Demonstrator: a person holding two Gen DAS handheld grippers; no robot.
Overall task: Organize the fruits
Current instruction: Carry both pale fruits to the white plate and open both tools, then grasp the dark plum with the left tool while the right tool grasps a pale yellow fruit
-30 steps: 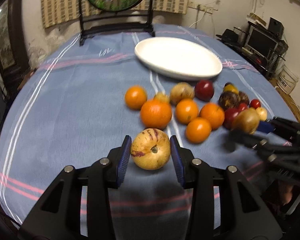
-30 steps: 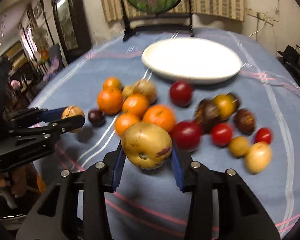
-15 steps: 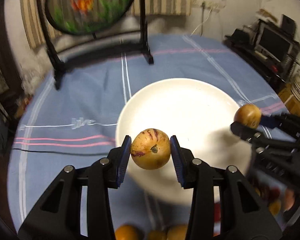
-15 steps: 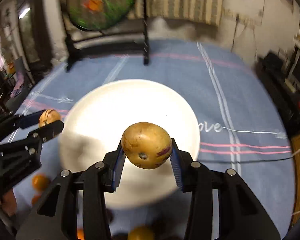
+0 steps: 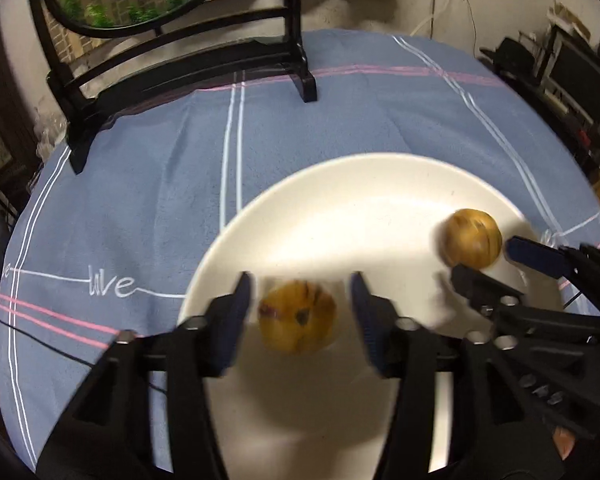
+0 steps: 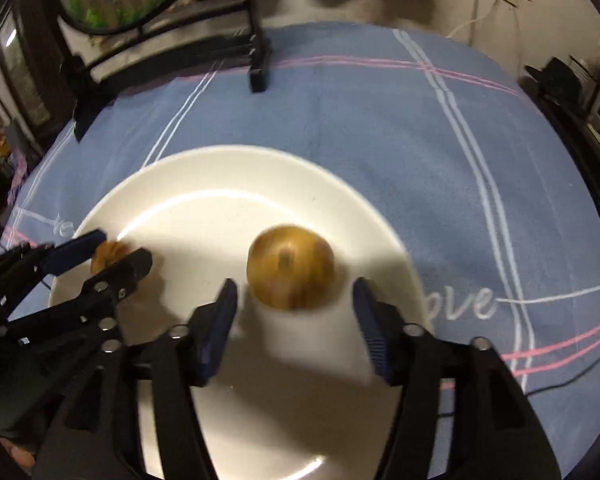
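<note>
A white plate lies on the blue tablecloth below both grippers. In the left wrist view my left gripper has its jaws opening. A yellow fruit with purple streaks sits blurred between them over the plate, with a gap to each pad. The right gripper shows at the right edge of that view. In the right wrist view my right gripper is also opening. A tan round fruit lies free between its pads on the plate. The left gripper appears at the left, with the streaked fruit beside it.
A black stand holding a round painted screen stands at the back of the table. Dark electronics sit off the table's right side. A thin cable crosses the cloth at the near left.
Both grippers travelled from the fruit pile to above the plate, each carrying a fruit. Their jaws have since spread and the pads have come off both fruits.
</note>
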